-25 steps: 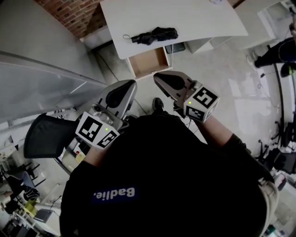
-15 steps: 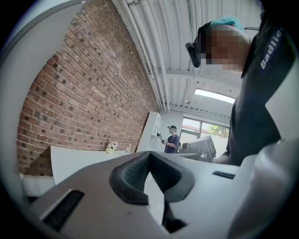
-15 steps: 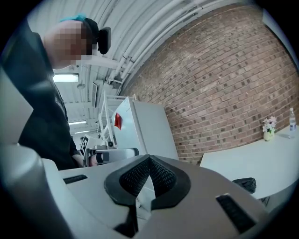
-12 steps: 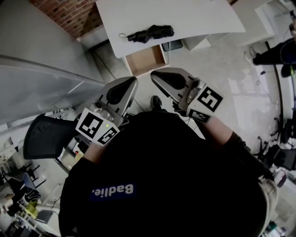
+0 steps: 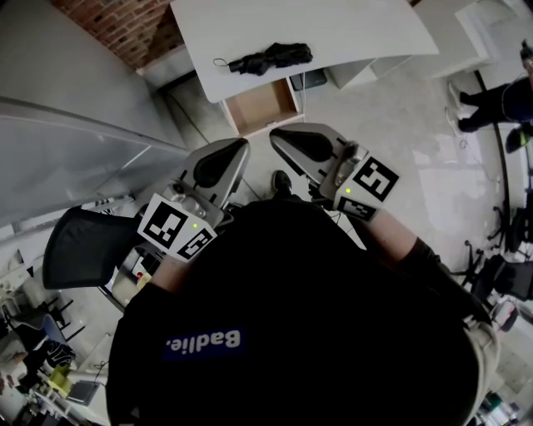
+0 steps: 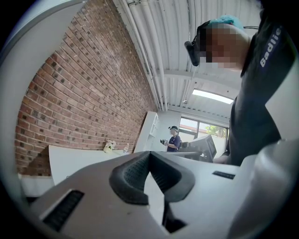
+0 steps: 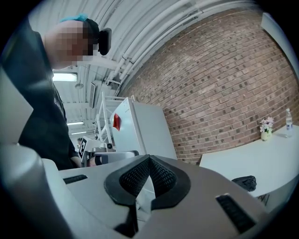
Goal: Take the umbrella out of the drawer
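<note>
A folded black umbrella (image 5: 268, 59) lies on the white table (image 5: 358, 29), just above the open drawer (image 5: 263, 109), whose brown inside shows nothing in it. In the right gripper view the umbrella (image 7: 245, 182) sits low at the right on the table (image 7: 261, 156). My left gripper (image 5: 240, 148) and right gripper (image 5: 276, 136) are held close to my chest, well short of the drawer. Both are shut with nothing between the pads, as the left gripper (image 6: 149, 154) and the right gripper (image 7: 149, 158) show in their own views.
A brick wall (image 5: 137, 25) runs behind the table. A black office chair (image 5: 83, 245) stands at my left. Another person's legs (image 5: 491, 96) are at the far right. A small vase (image 7: 266, 130) and a bottle (image 7: 288, 120) stand on the table's far end.
Both grippers have risen slightly in the head view; the umbrella and drawer stay where they were. The jaws stay shut.
</note>
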A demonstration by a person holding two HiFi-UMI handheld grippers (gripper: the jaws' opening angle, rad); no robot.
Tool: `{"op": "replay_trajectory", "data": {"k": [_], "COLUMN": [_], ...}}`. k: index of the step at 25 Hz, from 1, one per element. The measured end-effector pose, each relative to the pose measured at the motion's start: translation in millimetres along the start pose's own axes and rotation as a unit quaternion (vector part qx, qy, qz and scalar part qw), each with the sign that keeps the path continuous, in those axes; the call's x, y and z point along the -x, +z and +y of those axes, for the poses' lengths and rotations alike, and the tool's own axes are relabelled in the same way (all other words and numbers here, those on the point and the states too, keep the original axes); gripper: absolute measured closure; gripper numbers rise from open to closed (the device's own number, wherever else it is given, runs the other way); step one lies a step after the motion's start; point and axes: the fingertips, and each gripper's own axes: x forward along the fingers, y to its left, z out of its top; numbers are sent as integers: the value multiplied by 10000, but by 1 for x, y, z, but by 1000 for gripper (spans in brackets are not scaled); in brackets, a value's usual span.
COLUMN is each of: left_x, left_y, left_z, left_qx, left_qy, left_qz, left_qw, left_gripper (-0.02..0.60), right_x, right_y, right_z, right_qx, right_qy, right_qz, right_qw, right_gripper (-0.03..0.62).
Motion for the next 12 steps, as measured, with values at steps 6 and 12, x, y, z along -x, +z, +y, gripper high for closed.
{"op": "replay_trajectory", "data": {"k": [6,12], "left_x": [6,13], "left_y": [1,3], "left_z": [0,-3], "left_qx": [-9,-18], "left_qy": [-50,-63], "left_qz": [-23,-44], "left_qw": [10000,10000], "left_gripper": [580,580], "right_x": [-3,-5], "right_y": [0,2], "right_z": [5,14], "right_qx": [3,49], "right_qy": [-58,-48], "right_qz": [-20,-42], "right_qw": [10000,10000], "right_gripper": [565,565]}}
